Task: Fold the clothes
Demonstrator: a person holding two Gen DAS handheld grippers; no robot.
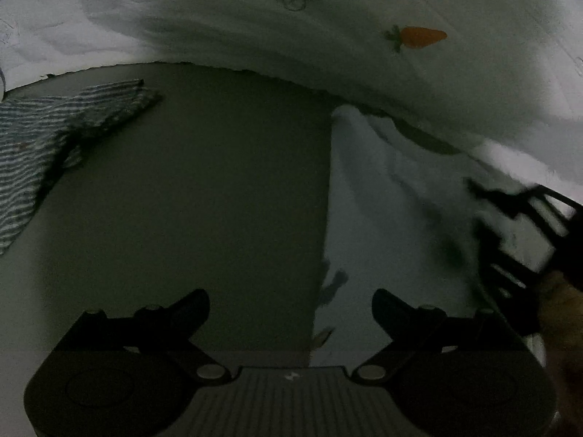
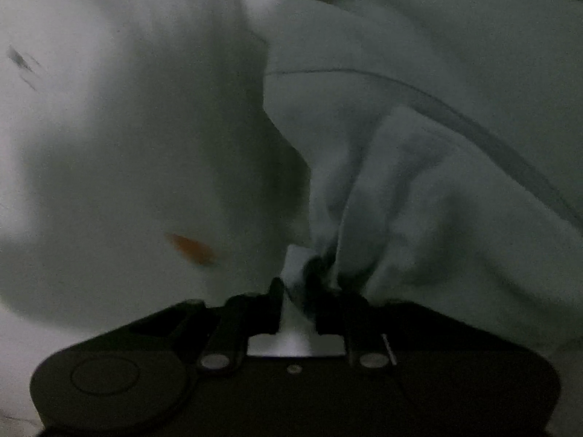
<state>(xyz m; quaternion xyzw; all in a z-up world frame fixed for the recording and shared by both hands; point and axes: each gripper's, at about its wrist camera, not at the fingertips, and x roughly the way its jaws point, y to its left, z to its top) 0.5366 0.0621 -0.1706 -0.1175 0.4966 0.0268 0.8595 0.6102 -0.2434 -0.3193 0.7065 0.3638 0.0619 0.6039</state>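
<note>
A white garment (image 1: 382, 196) lies over the right side of the grey-green surface (image 1: 218, 200), its straight edge running down the middle. My left gripper (image 1: 290, 304) is open and empty just above that edge. My right gripper (image 2: 298, 284) is shut on a bunched fold of the white garment (image 2: 419, 189), which fills the right wrist view. The right gripper also shows blurred at the right edge of the left wrist view (image 1: 524, 233).
A white sheet with an orange carrot print (image 1: 422, 37) lies behind the surface; a carrot print also shows in the right wrist view (image 2: 191, 249). A blue and white striped garment (image 1: 43, 145) lies at the left.
</note>
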